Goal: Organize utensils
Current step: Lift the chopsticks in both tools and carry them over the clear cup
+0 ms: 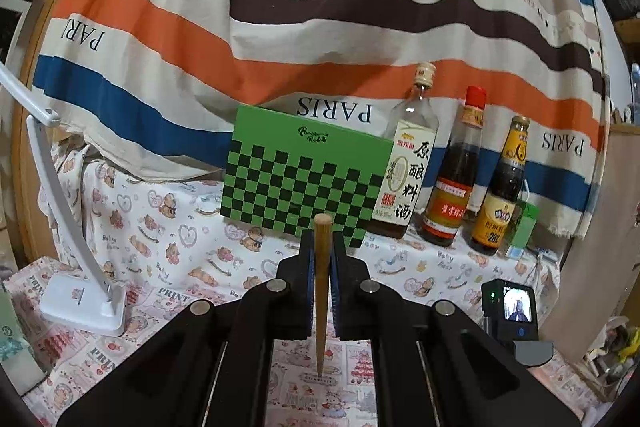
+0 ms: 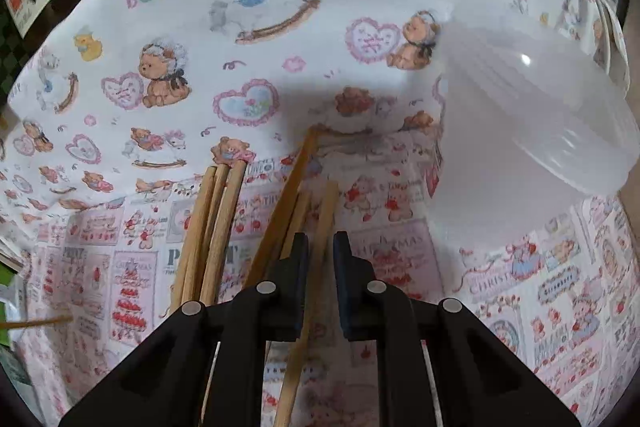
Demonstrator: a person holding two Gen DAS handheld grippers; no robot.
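My left tool (image 1: 322, 247) pinches a single wooden chopstick (image 1: 322, 291) upright between its pads, blunt end up, tapered tip hanging above the printed cloth that covers the surface (image 1: 168, 239). Behind it stand a green checkered box (image 1: 304, 171) and three sauce bottles (image 1: 452, 163) in a row, the first touching the box's right edge; what level of liquid each holds I cannot tell for certain. A white desk lamp (image 1: 80, 291) sits at left.

My right tool (image 2: 321, 247), fingers spread, hovers low over loose chopsticks (image 2: 216, 227) lying on the cloth, one chopstick (image 2: 316, 267) passing between the fingers. A translucent plastic container (image 2: 536, 107) lies tipped just to the right; nothing shows inside it.
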